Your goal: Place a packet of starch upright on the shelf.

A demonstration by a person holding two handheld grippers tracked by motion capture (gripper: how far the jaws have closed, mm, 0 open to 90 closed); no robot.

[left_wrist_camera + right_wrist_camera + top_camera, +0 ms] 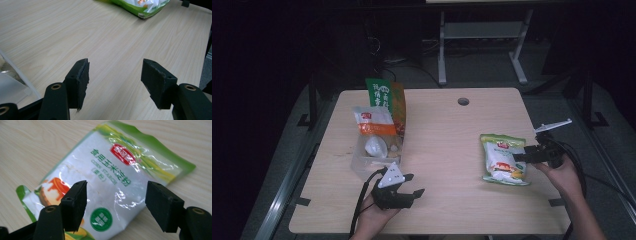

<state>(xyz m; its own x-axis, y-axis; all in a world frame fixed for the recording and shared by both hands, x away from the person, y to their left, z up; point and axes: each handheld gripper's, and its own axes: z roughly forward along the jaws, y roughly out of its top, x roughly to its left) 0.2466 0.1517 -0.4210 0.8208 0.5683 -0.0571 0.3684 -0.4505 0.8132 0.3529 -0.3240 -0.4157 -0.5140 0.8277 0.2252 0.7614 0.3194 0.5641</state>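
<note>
A green and white pouch of corn starch (503,159) lies flat on the right half of the wooden table (447,125). My right gripper (521,155) is open just over its right edge; in the right gripper view the pouch (117,180) lies under and between the spread jaws, untouched. My left gripper (411,184) stands open near the front left of the table, above bare wood (115,50), nothing between its fingers. In the left gripper view the pouch's corner (140,6) shows far off.
A clear plastic container (374,152) at the left holds an orange-labelled bag (374,122) and white items. A tall green packet (384,97) stands behind it. A cable hole (463,101) lies near the table's far edge. The container's wall (15,80) sits beside my left gripper.
</note>
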